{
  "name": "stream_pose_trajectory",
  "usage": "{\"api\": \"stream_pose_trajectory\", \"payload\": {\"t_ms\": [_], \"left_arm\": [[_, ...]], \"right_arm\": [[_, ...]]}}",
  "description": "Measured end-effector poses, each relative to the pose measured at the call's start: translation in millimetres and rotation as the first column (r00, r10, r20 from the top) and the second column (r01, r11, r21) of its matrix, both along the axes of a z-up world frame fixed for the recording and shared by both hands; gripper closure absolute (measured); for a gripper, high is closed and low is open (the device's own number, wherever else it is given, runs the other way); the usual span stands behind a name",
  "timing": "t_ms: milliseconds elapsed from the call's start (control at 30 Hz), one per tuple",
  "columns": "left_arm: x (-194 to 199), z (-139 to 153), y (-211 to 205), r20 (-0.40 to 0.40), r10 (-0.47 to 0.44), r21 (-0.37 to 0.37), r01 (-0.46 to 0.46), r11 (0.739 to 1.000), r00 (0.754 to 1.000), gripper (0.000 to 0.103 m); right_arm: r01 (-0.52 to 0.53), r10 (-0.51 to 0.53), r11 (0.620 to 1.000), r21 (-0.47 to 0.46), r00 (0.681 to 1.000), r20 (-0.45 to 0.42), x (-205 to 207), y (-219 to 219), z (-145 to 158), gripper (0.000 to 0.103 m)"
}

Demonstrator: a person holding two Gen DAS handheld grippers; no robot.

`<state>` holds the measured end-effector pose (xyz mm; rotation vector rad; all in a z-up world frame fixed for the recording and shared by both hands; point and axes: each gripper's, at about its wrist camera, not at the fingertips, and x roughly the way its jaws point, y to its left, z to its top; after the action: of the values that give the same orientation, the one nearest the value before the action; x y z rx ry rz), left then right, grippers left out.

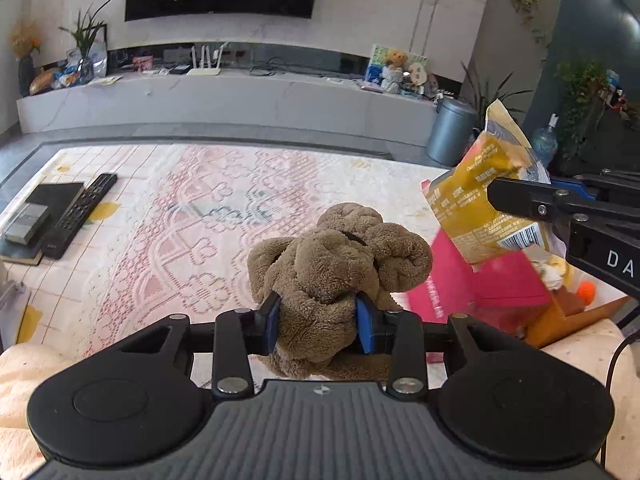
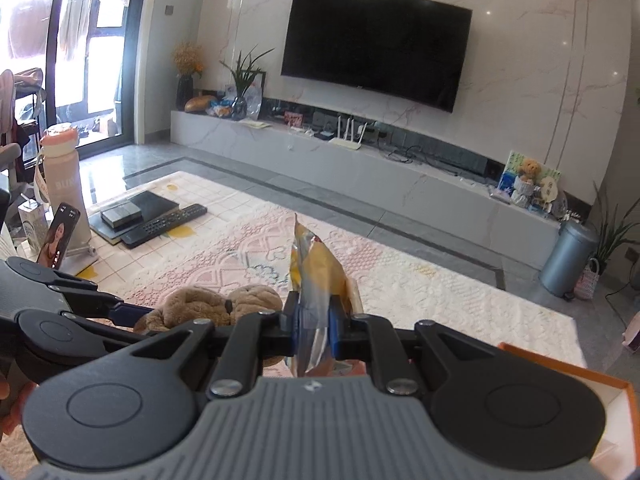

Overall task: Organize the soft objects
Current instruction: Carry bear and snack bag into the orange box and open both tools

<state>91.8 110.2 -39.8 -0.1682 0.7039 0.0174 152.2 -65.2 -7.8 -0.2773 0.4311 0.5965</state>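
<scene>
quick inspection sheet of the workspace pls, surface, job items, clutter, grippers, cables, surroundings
surface: patterned pink-and-cream rug on grey tile floor.
job's things: brown plush toy held up in left gripper; yellow snack bag held upright in right gripper; pink box and orange box at the right.
clutter: remote, dark book with a small grey box on it, pink bottle, phone.
grippers: both shut on their loads.
cables: wires on the TV bench; a black cord at the right.
surroundings: wall TV, router, grey bin, plants.
</scene>
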Motion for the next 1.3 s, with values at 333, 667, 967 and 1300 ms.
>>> {"api": "stream_pose_trajectory", "payload": {"t_ms": [333, 667, 967, 1300], "left_arm": [[14, 32, -69, 0.053, -0.154, -0.008, 0.155, 0.988, 0.987, 0.060], [70, 38, -146, 0.028, -0.351, -0.026, 0.351, 0.936, 0.936, 0.060], [119, 21, -204, -0.030, -0.443, 0.007, 0.443, 0.896, 0.896, 0.060], [166, -16, -246, -0.110, -0.476, 0.023, 0.480, 0.877, 0.873, 0.060]], "right_arm": [[0.091, -0.090, 0.996, -0.025, 0.995, 0.048, -9, -84, 26, 0.091], [0.200, -0.197, 0.972, -0.126, 0.980, 0.038, 27, -176, 25, 0.091], [0.261, -0.269, 0.938, -0.226, 0.963, -0.004, 80, -240, -1, 0.091], [0.242, -0.278, 0.895, -0.375, 0.959, -0.044, 142, -259, -63, 0.091]]}}
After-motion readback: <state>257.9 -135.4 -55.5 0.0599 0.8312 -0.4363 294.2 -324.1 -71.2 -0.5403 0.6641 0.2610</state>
